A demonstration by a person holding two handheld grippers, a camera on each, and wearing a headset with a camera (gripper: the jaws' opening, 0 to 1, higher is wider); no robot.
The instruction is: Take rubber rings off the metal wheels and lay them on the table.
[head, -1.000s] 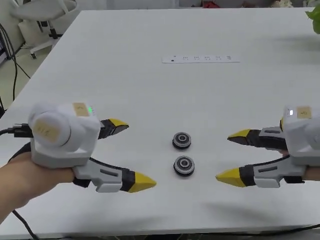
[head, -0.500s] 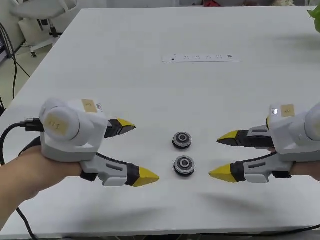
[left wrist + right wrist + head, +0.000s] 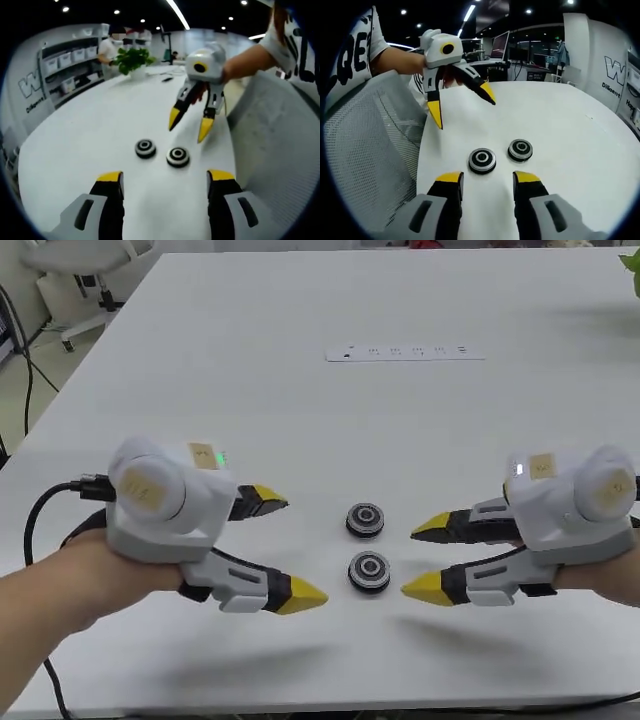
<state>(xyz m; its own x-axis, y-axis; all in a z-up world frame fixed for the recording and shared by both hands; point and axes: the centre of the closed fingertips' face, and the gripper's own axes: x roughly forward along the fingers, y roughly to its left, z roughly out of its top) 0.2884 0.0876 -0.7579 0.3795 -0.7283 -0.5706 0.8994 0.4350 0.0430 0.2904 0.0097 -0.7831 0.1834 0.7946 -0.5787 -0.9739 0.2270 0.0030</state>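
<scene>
Both grippers now sit closer in: left gripper (image 3: 295,548) jaws wide, right gripper (image 3: 415,560) jaws narrower, both empty; far wheel (image 3: 365,521) and near wheel (image 3: 369,571) lie between them, near the table's (image 3: 300,410) front edge

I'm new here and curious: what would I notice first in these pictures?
Two little black-rimmed metal wheels sit in the middle of the white table, the near wheel just in front of the far wheel. The left gripper and right gripper, both open with bright yellow tips, point at them from either side.
</scene>
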